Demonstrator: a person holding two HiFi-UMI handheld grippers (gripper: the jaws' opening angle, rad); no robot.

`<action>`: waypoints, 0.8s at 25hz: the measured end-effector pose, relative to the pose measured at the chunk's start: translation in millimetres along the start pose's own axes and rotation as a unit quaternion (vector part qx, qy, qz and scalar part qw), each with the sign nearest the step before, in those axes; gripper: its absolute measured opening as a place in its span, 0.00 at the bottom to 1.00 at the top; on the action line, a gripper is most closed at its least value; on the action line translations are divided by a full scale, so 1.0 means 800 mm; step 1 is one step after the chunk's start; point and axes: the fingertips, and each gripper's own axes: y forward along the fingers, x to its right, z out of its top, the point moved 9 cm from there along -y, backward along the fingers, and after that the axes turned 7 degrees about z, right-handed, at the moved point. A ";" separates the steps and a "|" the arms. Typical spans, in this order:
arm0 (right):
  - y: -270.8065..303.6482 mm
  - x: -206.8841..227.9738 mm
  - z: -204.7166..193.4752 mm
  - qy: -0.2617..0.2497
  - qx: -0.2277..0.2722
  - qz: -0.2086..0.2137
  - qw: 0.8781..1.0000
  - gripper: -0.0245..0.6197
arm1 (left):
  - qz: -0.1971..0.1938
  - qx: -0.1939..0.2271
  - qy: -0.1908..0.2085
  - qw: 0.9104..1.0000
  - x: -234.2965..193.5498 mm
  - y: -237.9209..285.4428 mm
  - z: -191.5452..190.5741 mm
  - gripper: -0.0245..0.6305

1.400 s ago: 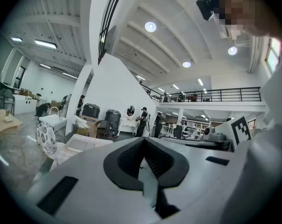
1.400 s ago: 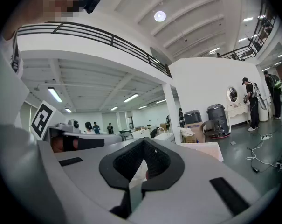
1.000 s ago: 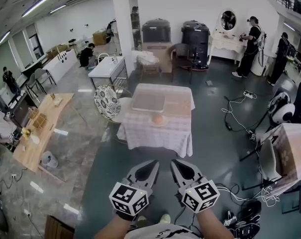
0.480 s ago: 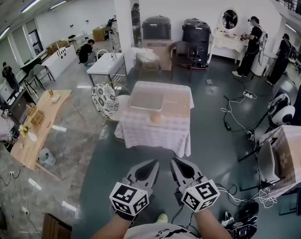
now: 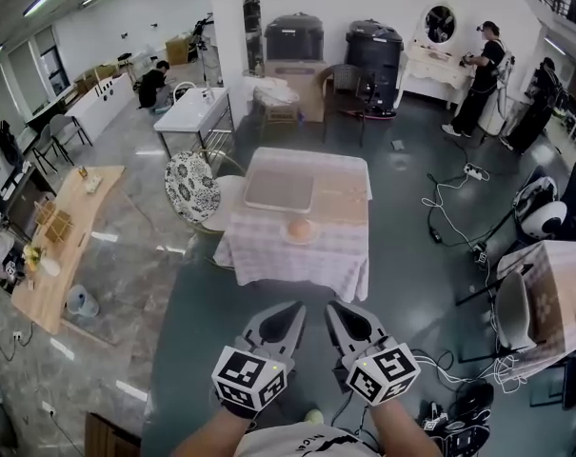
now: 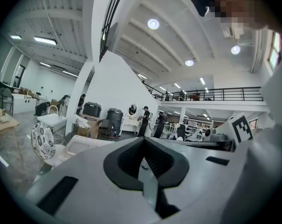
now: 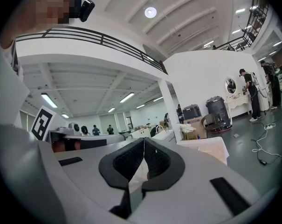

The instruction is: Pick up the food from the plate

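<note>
Little has shifted since a second ago: the left gripper [image 5: 289,312] and right gripper [image 5: 339,310] hang low, side by side, jaws closed on nothing. Well ahead, round orange food [image 5: 299,226] sits on its white plate [image 5: 300,240] on the checked-cloth desk [image 5: 297,267].

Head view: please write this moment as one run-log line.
left hand-held gripper: shut, empty | right hand-held gripper: shut, empty | food: on plate, untouched

Left gripper [image 5: 294,310], right gripper [image 5: 332,309]: grey shells, black-lined jaws. Behind the jaws, black-and-white marker cubes [image 5: 248,379]. White printed shirt [image 5: 297,443].
</note>
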 end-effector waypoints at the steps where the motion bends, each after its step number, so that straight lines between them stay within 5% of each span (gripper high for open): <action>1: 0.011 0.005 0.000 0.002 -0.002 -0.004 1.000 0.06 | -0.001 -0.001 0.000 1.000 -0.011 0.008 0.003 0.05; 20: 0.195 0.066 -0.001 0.005 -0.027 -0.062 0.998 0.06 | -0.051 -0.022 0.001 0.998 -0.187 0.135 0.037 0.05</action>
